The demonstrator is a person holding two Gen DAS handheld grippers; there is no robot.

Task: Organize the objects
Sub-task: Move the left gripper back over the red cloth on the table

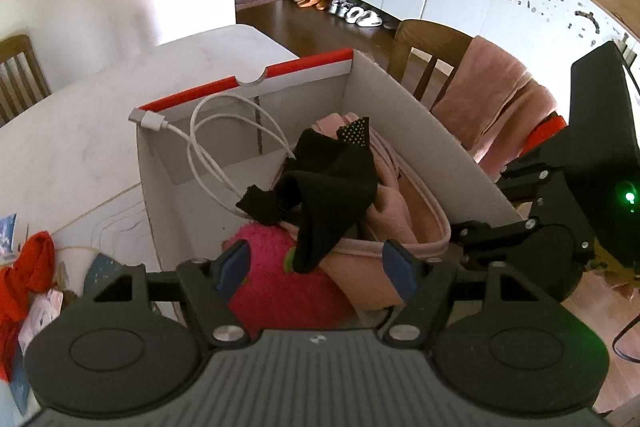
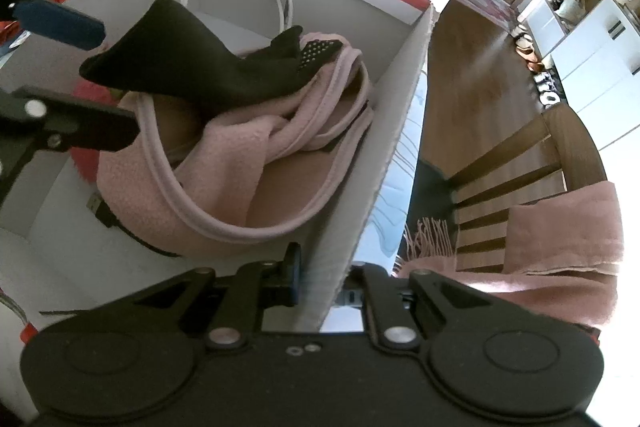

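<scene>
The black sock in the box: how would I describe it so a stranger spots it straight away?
Find the white cardboard box with the red rim on the pale table. Inside, a pink slipper lies along one wall beside a coiled white charging cable. The black sock is draped crumpled over that slipper, the only dark cloth there, with pale grip dots on one upturned corner.

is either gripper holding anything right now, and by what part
The left gripper is open and holds nothing; the black sock lies loose in the box. The right gripper is shut on the box's side wall, near its top edge.
</scene>
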